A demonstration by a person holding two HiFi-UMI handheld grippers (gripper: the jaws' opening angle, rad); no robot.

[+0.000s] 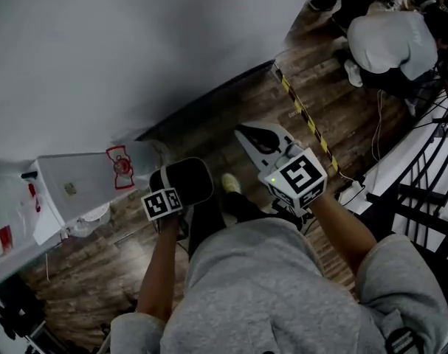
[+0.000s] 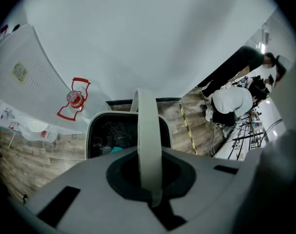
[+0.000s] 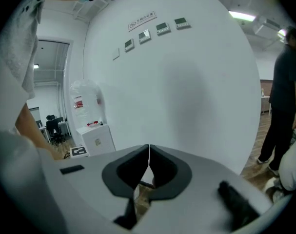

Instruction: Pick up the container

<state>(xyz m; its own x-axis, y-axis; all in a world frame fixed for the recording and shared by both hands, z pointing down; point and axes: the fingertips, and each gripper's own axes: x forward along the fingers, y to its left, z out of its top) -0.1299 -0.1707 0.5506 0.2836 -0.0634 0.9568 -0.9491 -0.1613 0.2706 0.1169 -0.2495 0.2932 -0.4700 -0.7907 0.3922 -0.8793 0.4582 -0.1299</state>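
Black bin [image 2: 95,130] dangles over the wooden floor [image 2: 40,165] by its pale handle [image 2: 148,126], clamped tight in the left gripper [image 2: 150,179], while the right gripper [image 3: 148,150] is pinched closed on nothing.

In the left gripper view the left gripper [image 2: 148,172] covers the near half of the container [image 2: 118,128] with its own body, and the lower end of the white handle [image 2: 148,126] sinks out of sight in the dark recess between the jaws. Inside the container, at 9 o'clock from the handle, small things and a teal scrap [image 2: 116,149] lie too dim to name. In the head view a white surface with red marks [image 1: 6,231] at 9 o'clock is cut off by the edge, and what it is cannot be told. In the right gripper view the print on the wall panels [image 3: 152,30] is too small to read, and a standing person [image 3: 284,91] at 3 o'clock is cut by the picture's rim.
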